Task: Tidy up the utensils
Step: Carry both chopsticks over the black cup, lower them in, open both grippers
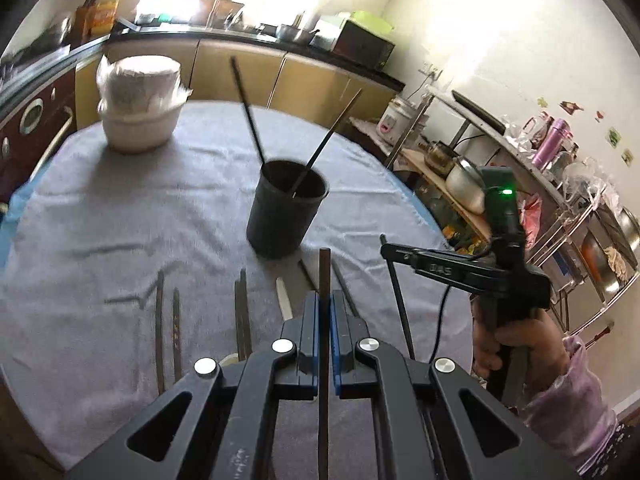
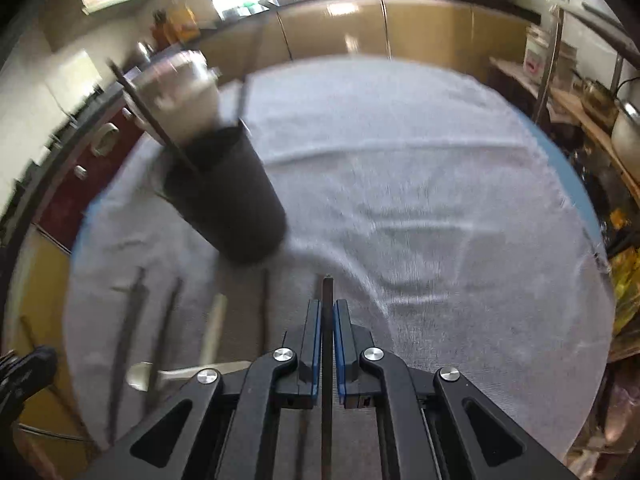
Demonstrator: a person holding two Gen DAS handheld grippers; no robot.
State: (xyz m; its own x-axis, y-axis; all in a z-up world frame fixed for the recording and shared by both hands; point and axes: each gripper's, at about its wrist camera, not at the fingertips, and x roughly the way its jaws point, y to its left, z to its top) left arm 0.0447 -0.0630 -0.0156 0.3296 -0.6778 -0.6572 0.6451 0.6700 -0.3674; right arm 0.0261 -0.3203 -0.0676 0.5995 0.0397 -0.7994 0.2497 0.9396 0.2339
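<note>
A black cup [image 1: 285, 210] stands on the grey cloth with two dark chopsticks [image 1: 248, 108] leaning in it; it also shows in the right wrist view [image 2: 228, 196]. My left gripper [image 1: 325, 304] is shut on a brown chopstick [image 1: 324, 276], held above the cloth just in front of the cup. My right gripper [image 2: 328, 312] is shut on a dark chopstick [image 2: 327, 292]; in the left wrist view it [image 1: 386, 248] hangs to the right of the cup with that chopstick [image 1: 400, 300] pointing down. Several chopsticks [image 1: 242, 316] and a white-handled utensil [image 1: 283, 298] lie on the cloth.
A wrapped stack of white bowls [image 1: 138, 104] stands at the table's far left. A white spoon [image 2: 176, 374] lies near the front edge. The round table [image 2: 440, 208] has a grey cloth. Kitchen cabinets [image 1: 240, 68] lie behind, and a cluttered shelf rack [image 1: 560, 184] to the right.
</note>
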